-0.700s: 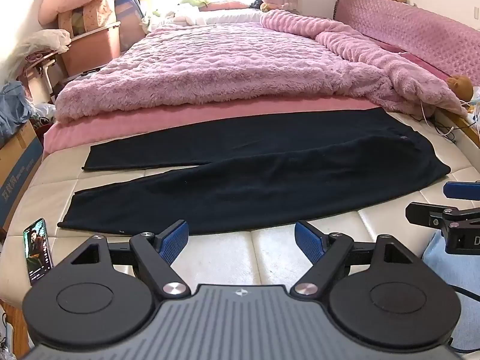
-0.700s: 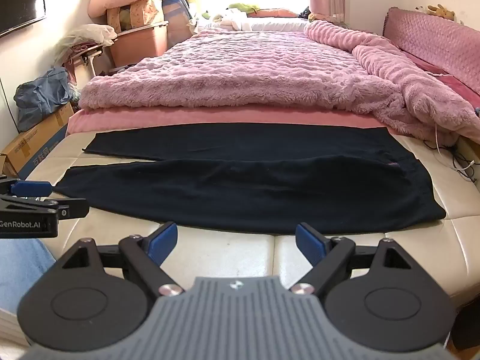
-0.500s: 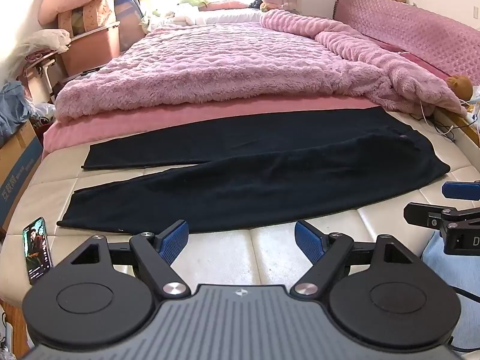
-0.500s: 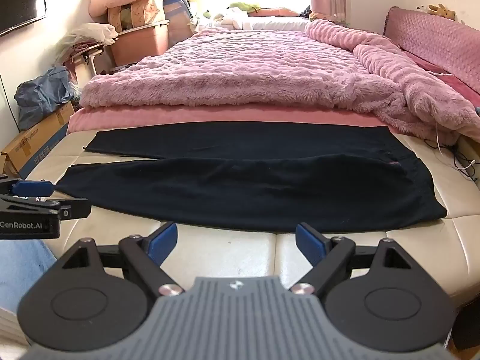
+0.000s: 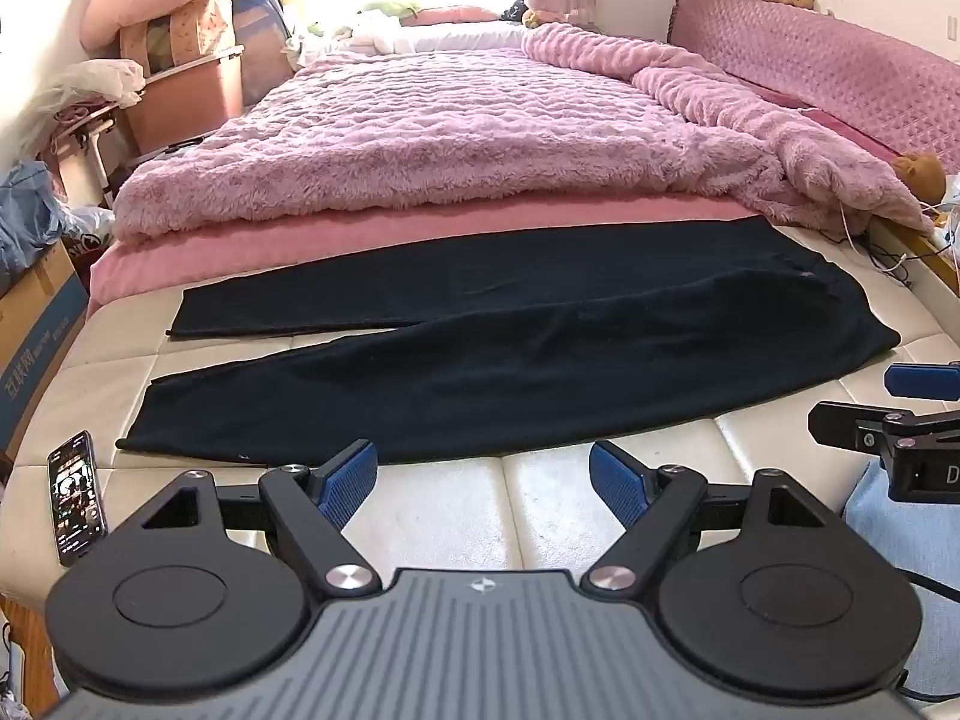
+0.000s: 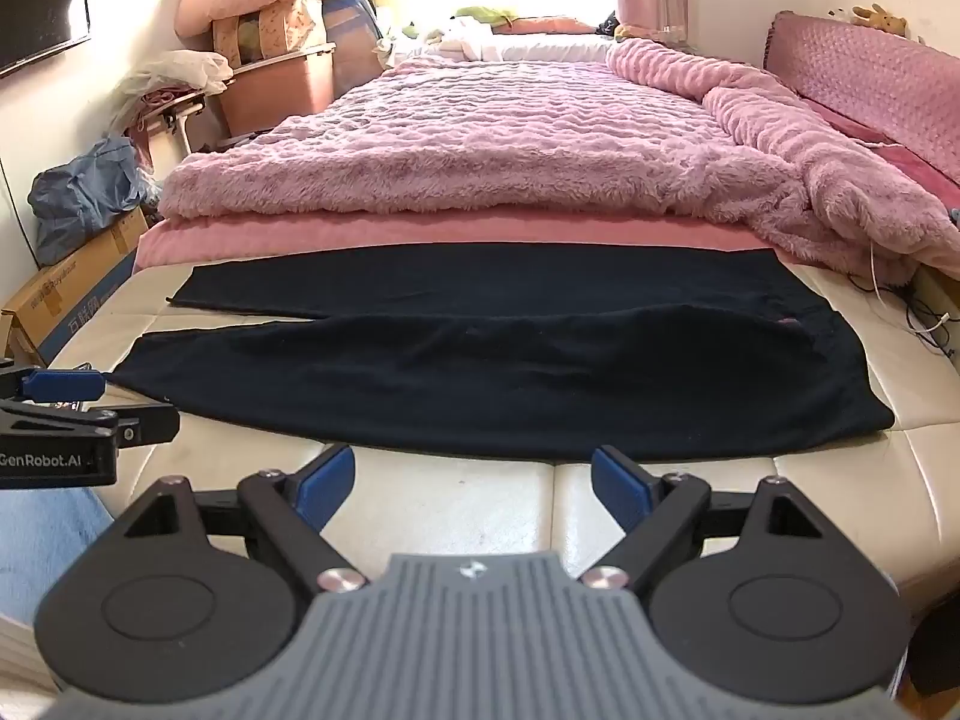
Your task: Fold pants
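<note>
Black pants (image 5: 510,354) lie flat across the cream mattress end (image 5: 480,516), waist to the right, two legs spread to the left. They also show in the right wrist view (image 6: 510,360). My left gripper (image 5: 483,477) is open and empty, hovering just short of the near leg's edge. My right gripper (image 6: 474,480) is open and empty, just short of the pants' near edge. Each gripper shows at the side of the other's view, the right one (image 5: 900,414) and the left one (image 6: 78,408).
A fluffy pink blanket (image 5: 450,138) covers the bed beyond the pants. A phone (image 5: 75,495) lies on the mattress at the left corner. Cardboard boxes (image 6: 66,294) and piled storage stand left of the bed. Cables (image 6: 924,318) lie at the right edge.
Both grippers have edged slightly forward toward the pants. The pants have not moved and both grippers stay open.
</note>
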The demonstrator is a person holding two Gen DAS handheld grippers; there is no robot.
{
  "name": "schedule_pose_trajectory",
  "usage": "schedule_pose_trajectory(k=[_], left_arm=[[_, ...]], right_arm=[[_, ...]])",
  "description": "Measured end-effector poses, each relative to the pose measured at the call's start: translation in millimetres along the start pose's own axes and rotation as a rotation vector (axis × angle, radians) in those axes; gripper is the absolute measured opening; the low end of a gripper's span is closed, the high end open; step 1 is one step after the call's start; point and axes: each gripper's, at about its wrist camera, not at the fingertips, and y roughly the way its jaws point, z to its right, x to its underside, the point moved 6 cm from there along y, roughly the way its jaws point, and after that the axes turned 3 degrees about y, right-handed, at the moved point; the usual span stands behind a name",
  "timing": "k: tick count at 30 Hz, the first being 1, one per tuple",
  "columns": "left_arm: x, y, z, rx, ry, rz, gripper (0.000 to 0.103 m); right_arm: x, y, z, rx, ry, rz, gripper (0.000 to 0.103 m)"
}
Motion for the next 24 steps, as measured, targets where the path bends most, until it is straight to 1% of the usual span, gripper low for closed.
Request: schedule_pose_trajectory(k=[24], left_arm=[[1.2, -0.4, 1.0, 0.001, 0.002, -0.003, 0.094]], right_arm=[[0.5, -1.1, 0.8, -0.004, 0.012, 0.001, 0.082]])
